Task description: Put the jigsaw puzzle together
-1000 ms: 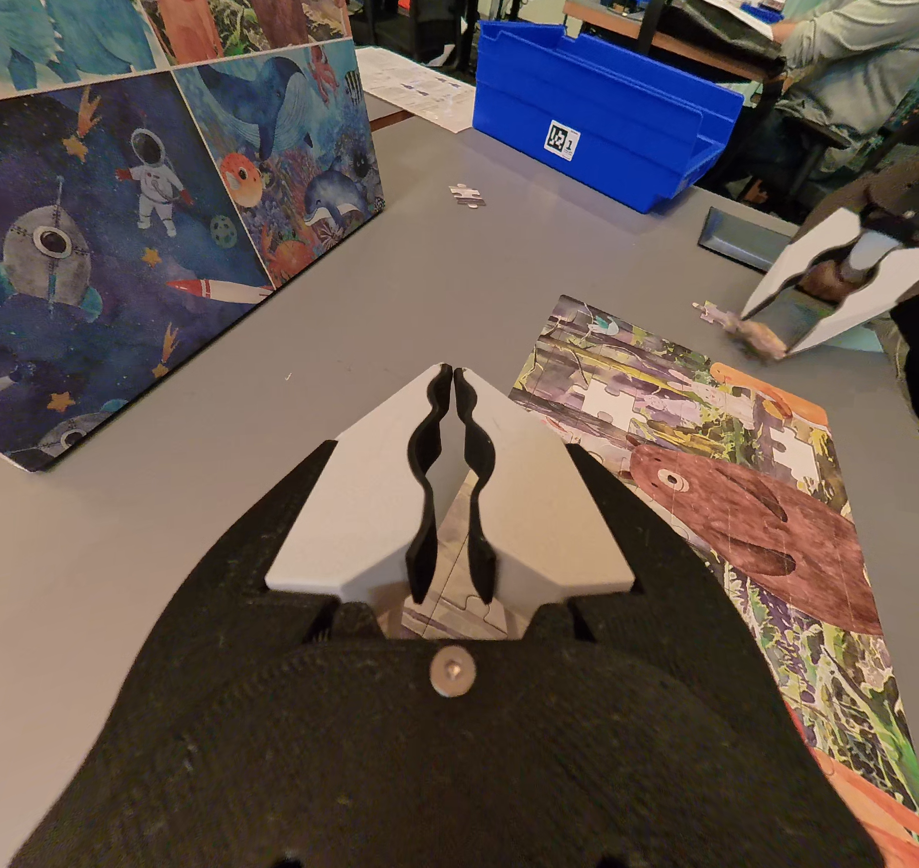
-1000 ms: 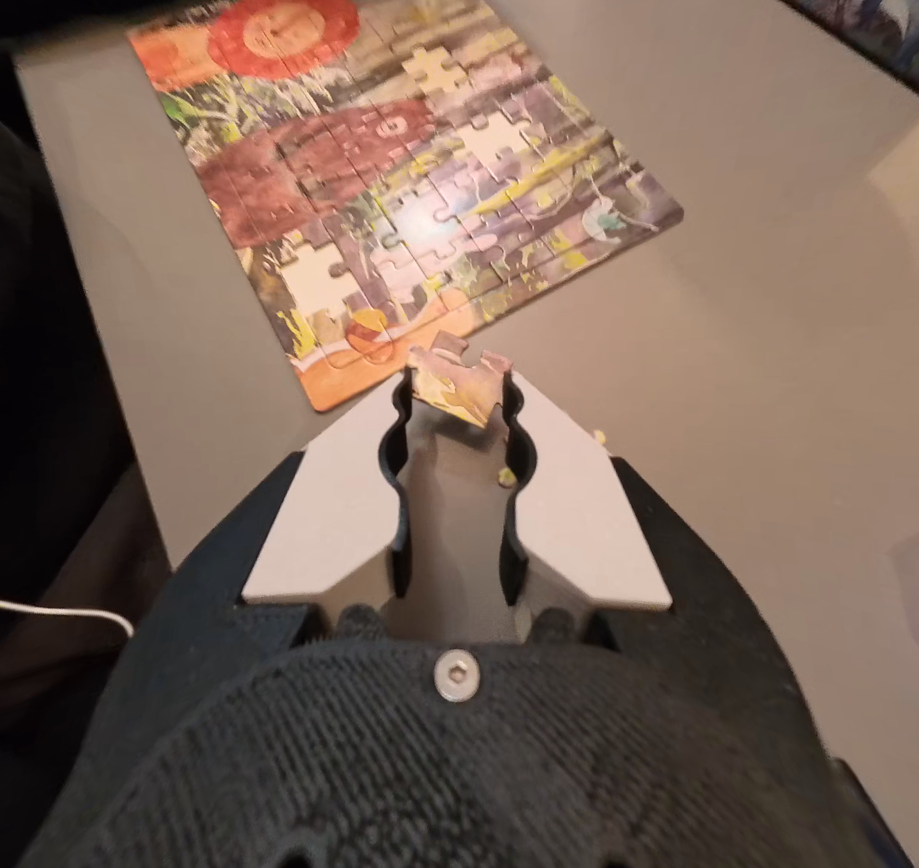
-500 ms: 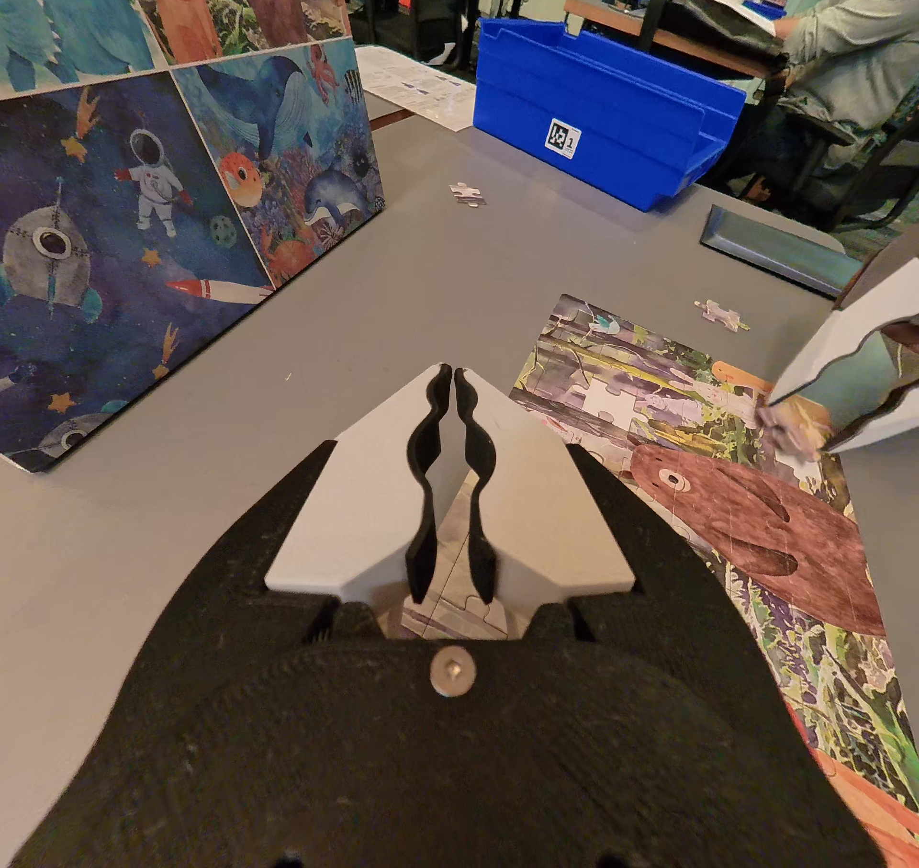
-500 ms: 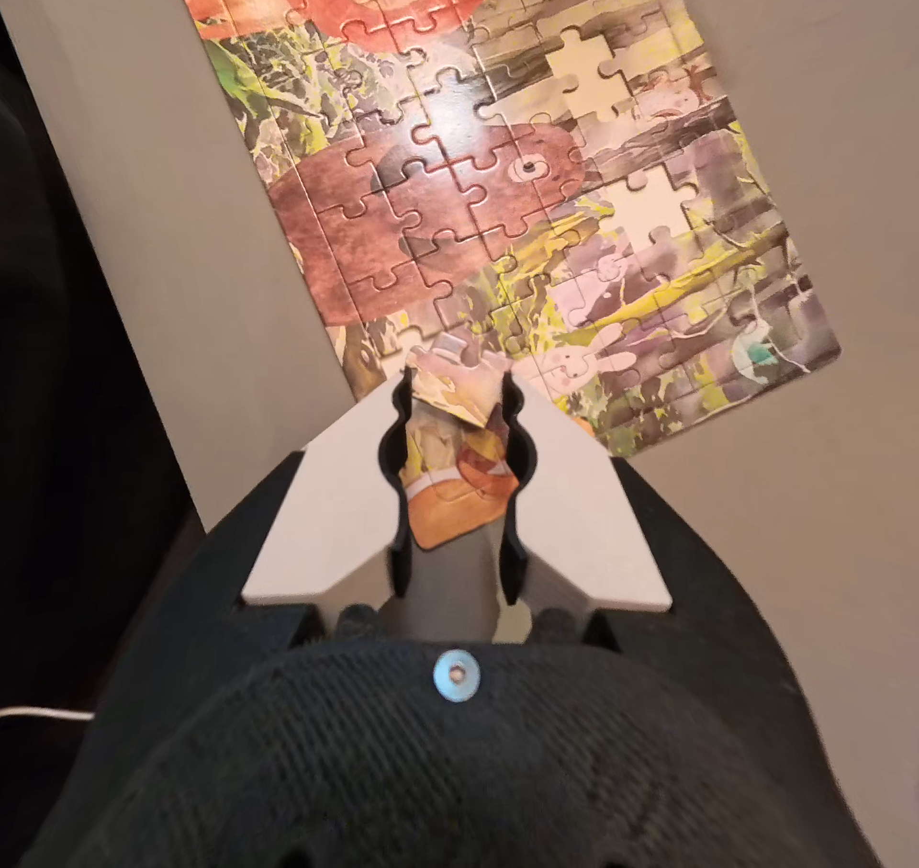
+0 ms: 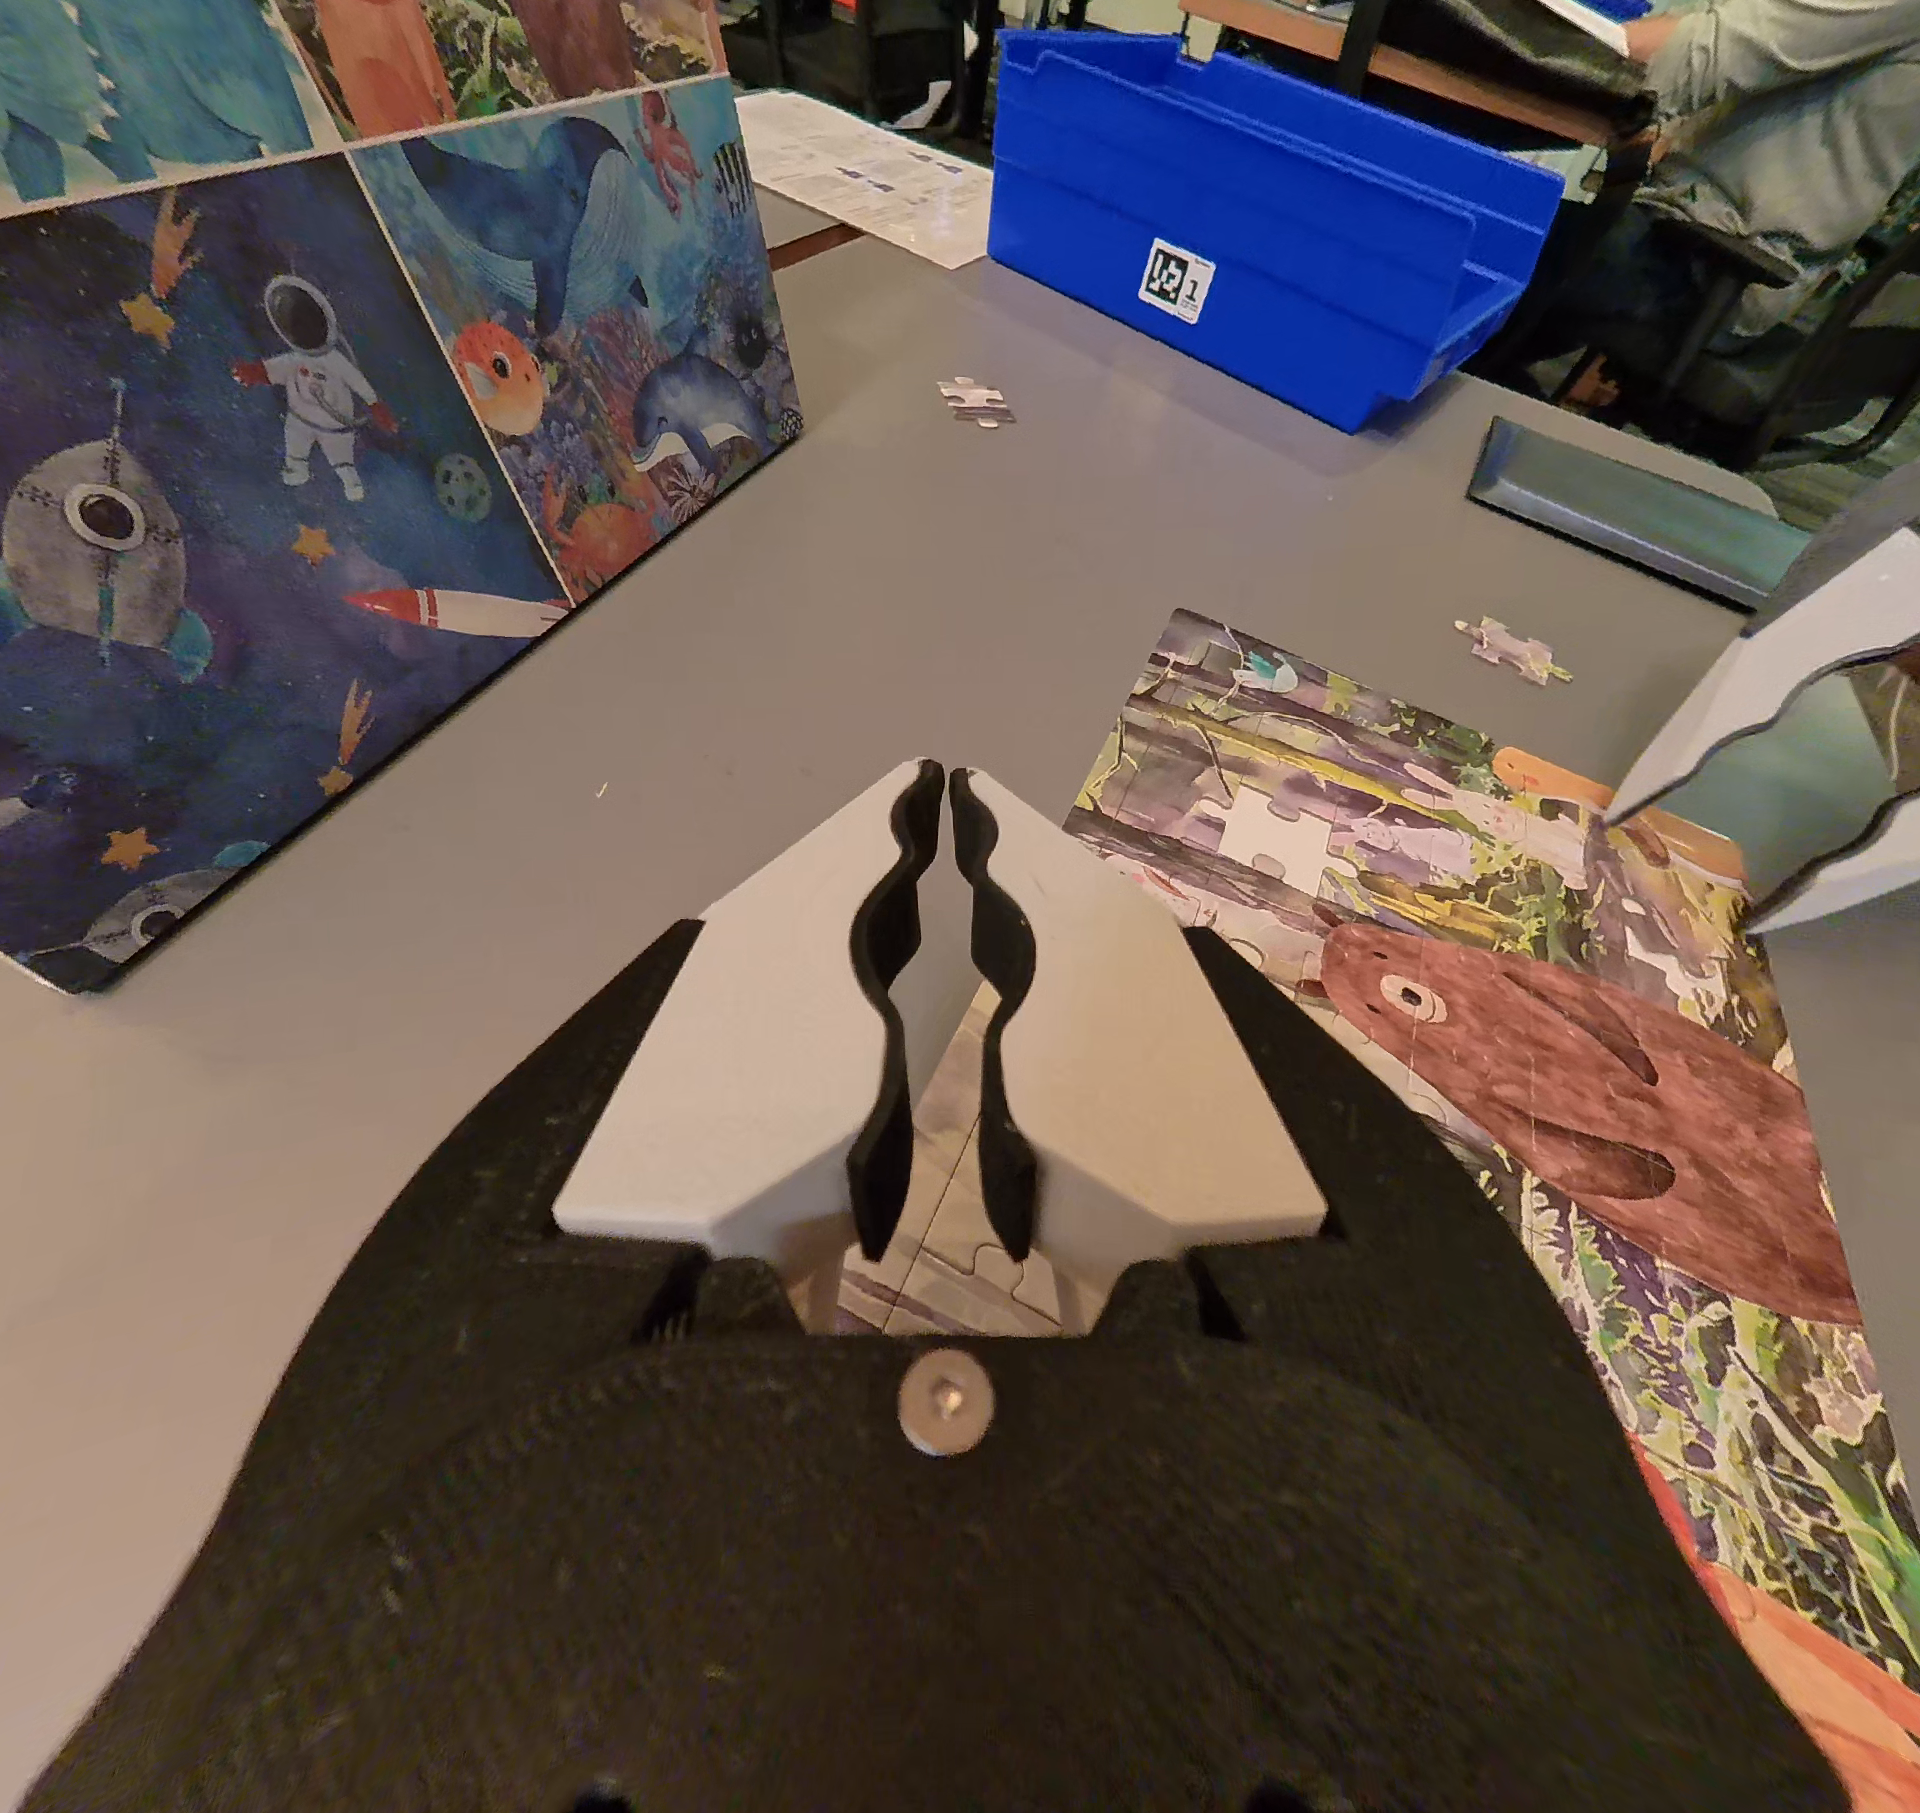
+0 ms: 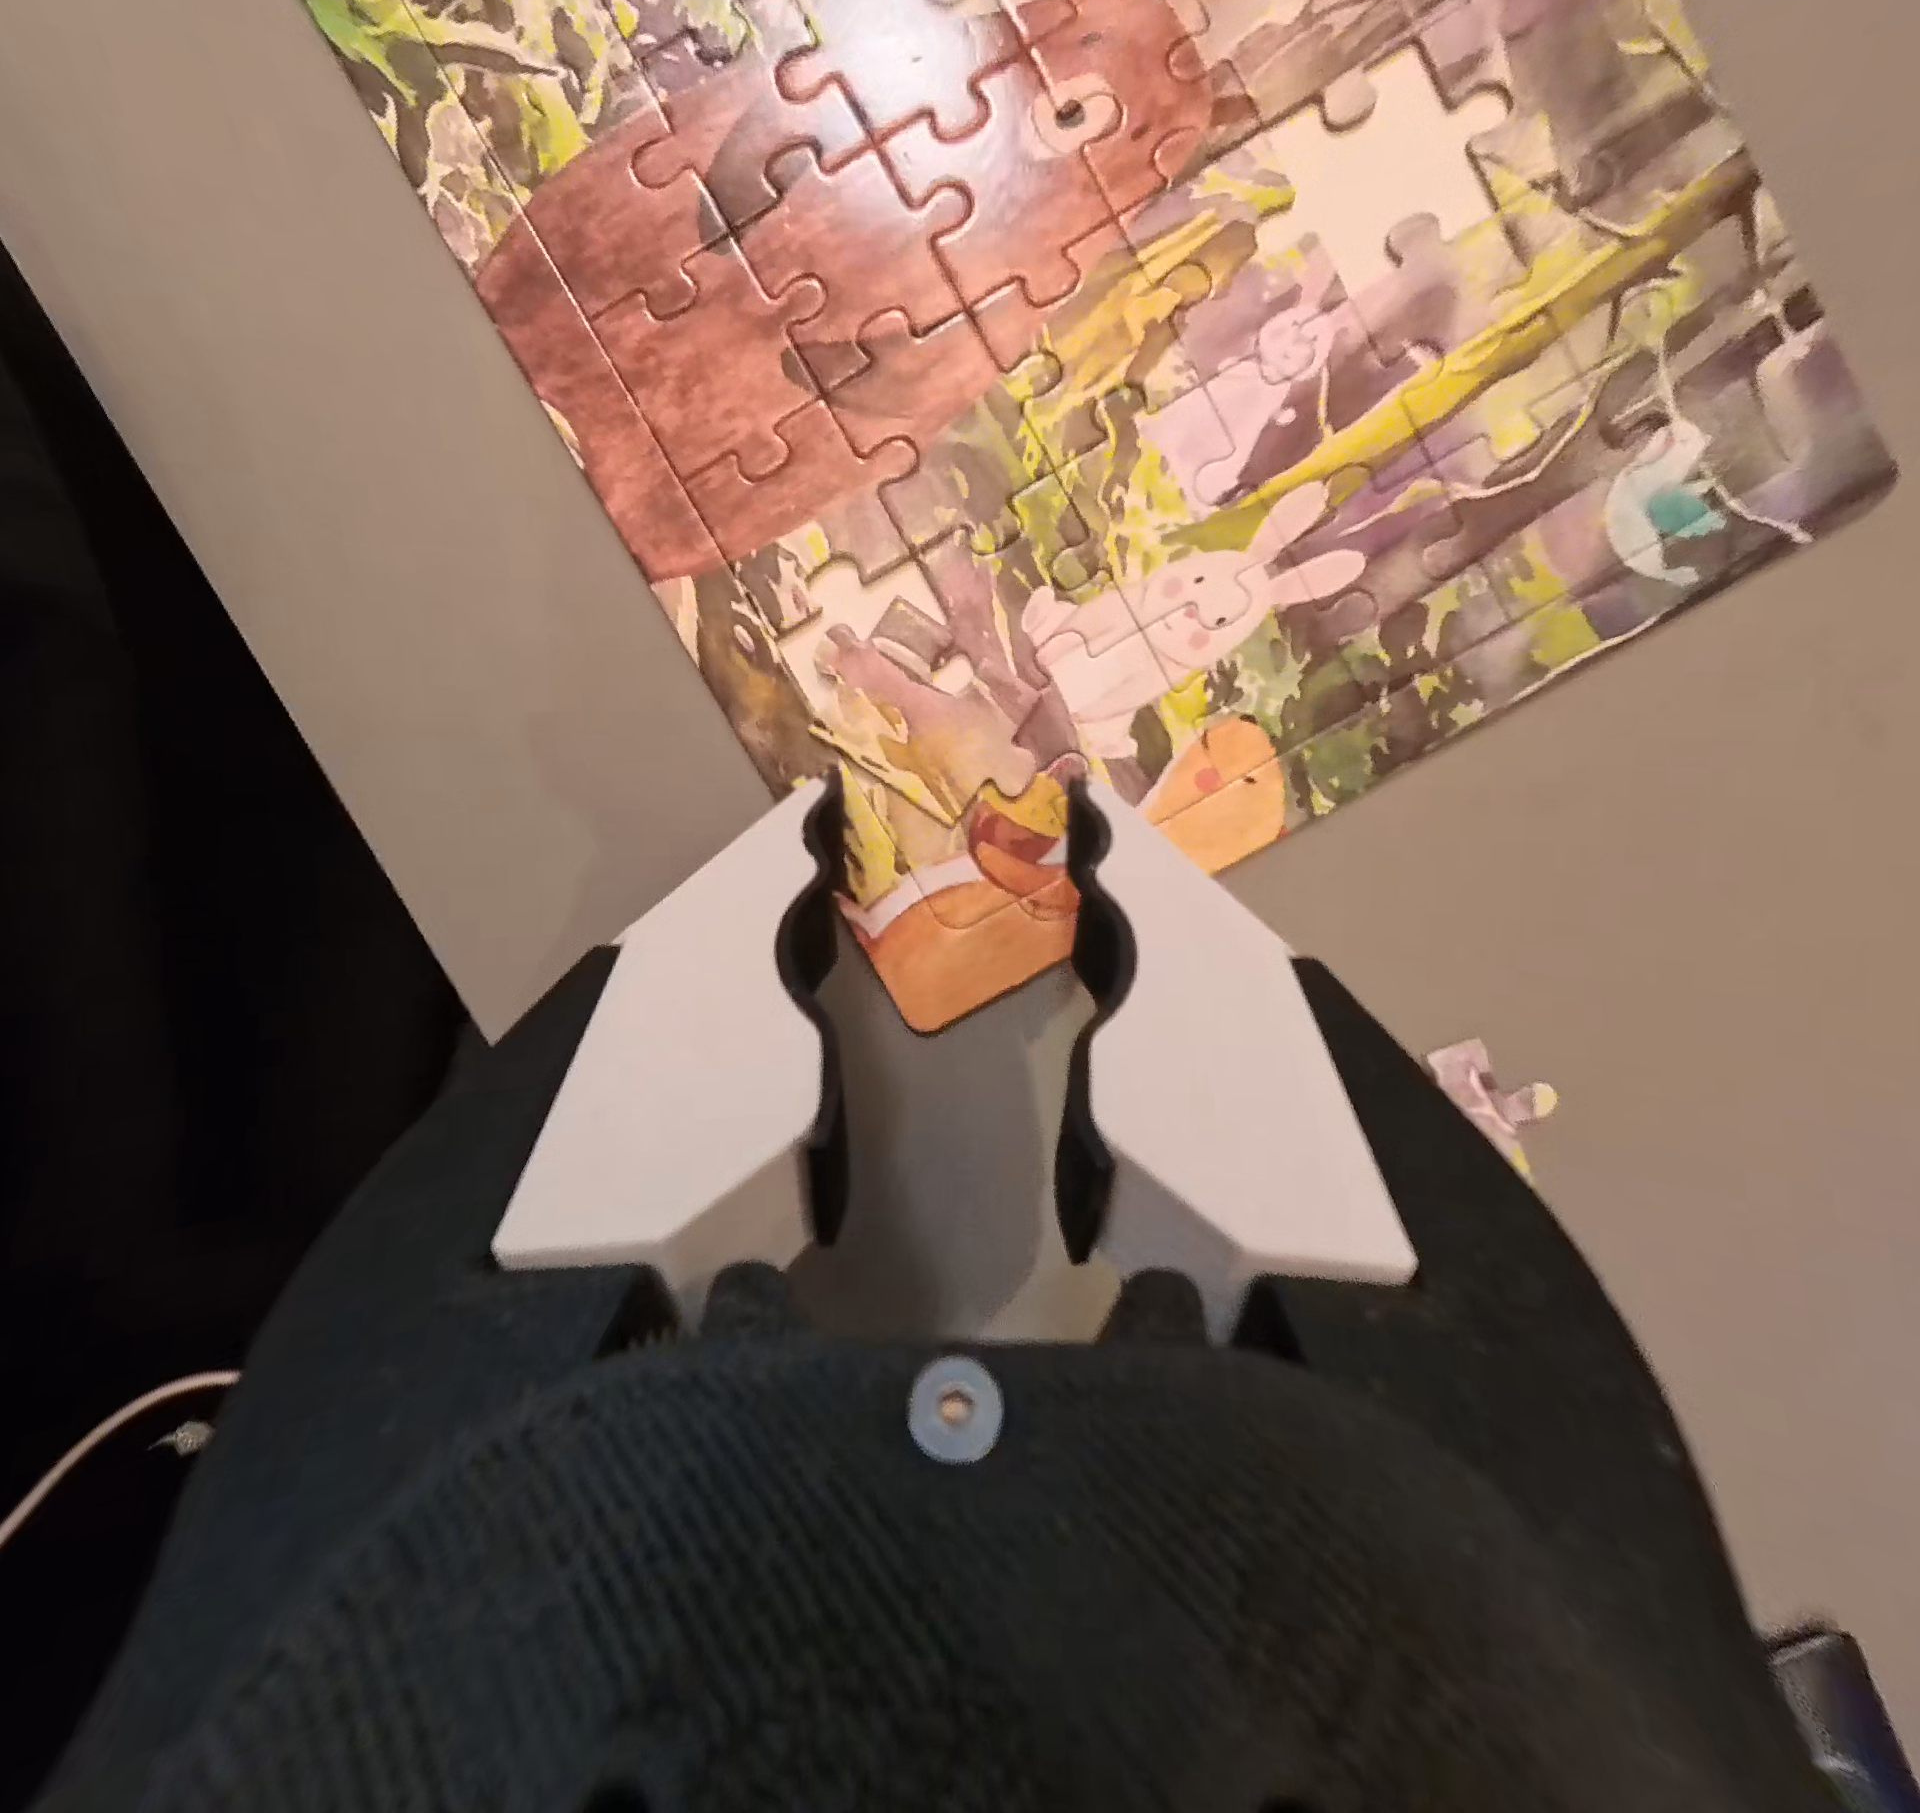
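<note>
Picture box [image 5: 312,413] stands far left on the counter [image 5: 831,620]. Left gripper [image 5: 935,776]: jaws nearly together, thin gap, holding nothing, low over the near-left edge of the puzzle [image 5: 1558,1088]. A loose piece [image 5: 977,402] lies beyond it, near the blue bin [image 5: 1299,205]. The puzzle lies flat and is mostly built, with an empty slot [image 5: 1273,828] in the purple area. A second loose piece [image 5: 1512,649] sits just off its far edge. Right gripper [image 6: 956,797]: jaws about a piece-width apart at the puzzle's orange corner, over a yellow-purple piece [image 6: 935,755]. Can't tell whether it is pinched or already seated.

Step, as I judge it: seating that corner-area piece. Next move calls for pressing it flush and letting go, then fetching a loose piece for the empty slot.
</note>
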